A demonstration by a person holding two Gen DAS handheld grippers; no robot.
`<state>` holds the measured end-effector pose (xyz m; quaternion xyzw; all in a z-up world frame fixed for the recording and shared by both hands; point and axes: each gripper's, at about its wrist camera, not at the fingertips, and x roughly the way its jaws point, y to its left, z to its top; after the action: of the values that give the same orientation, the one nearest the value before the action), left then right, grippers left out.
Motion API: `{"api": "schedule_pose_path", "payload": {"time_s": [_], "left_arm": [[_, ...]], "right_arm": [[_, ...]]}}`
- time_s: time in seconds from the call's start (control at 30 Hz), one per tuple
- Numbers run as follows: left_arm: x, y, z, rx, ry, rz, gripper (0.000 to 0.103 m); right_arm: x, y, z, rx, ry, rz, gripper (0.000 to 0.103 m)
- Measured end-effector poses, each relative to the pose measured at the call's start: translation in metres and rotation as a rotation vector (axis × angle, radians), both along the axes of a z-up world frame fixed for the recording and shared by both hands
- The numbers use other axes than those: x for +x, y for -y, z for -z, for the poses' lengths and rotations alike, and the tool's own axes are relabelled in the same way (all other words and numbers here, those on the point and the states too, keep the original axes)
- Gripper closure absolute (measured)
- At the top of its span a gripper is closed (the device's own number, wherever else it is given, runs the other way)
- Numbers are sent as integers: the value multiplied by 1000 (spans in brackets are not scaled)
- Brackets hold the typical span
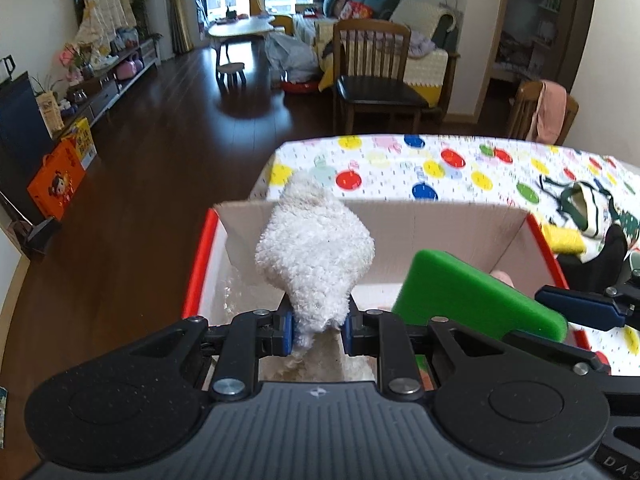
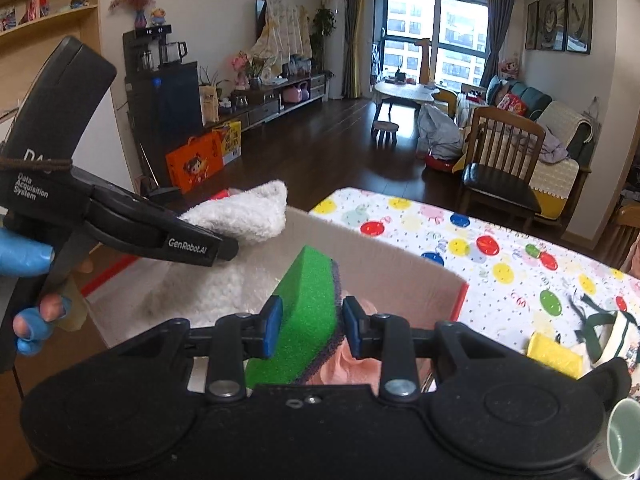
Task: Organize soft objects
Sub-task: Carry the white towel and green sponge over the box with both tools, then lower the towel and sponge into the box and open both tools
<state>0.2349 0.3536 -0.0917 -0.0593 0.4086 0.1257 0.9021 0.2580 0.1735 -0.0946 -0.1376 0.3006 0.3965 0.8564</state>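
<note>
Table: a table under a white cloth with coloured polka dots [image 1: 440, 168]; its near edge is hidden by the box and both grippers, and its right end runs out of the left wrist view.
Box: an open cardboard box with red outer edges [image 1: 440, 224] stands on the table, near its left end; its floor is mostly hidden, so what lies deepest cannot be told.
White item: a fluffy white soft cloth item [image 1: 316, 240] stands up over the box's left part; its lower end drops out of sight between the pads.
Green item: a green sponge block with a dark purple scouring edge [image 2: 312, 312] is tilted over the box's right part; its underside is hidden.
Pink item: something soft and pink [image 2: 352, 368] lies in the box below the sponge, largely covered and hard to identify.
Left gripper [image 1: 318, 330]: jaws narrow, pinching the white item.
Right gripper [image 2: 308, 326]: jaws closed around the sponge's sides.
Leftovers: a small yellow fuzzy roll [image 2: 554, 354] and a green-and-white fabric piece [image 2: 612, 332] lie on the cloth right of the box, partly blurred.
</note>
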Motion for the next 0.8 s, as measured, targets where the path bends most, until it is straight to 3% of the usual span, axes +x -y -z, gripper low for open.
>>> {"api": "schedule_pose_path", "payload": {"time_s": [0.37, 0.67, 0.73, 0.8], "left_arm": [[5, 0, 33, -59, -97, 28, 81], [-2, -3, 41, -73, -145, 21, 80], [-5, -3, 43, -75, -149, 17, 74], [-8, -5, 44, -81, -153, 16, 59]], "right_arm": [[-6, -3, 20, -48, -29, -33, 71], [-9, -4, 24, -67, -56, -61, 69], [-10, -5, 25, -69, -71, -70, 68], [-10, -6, 26, -74, -83, -70, 67]]}}
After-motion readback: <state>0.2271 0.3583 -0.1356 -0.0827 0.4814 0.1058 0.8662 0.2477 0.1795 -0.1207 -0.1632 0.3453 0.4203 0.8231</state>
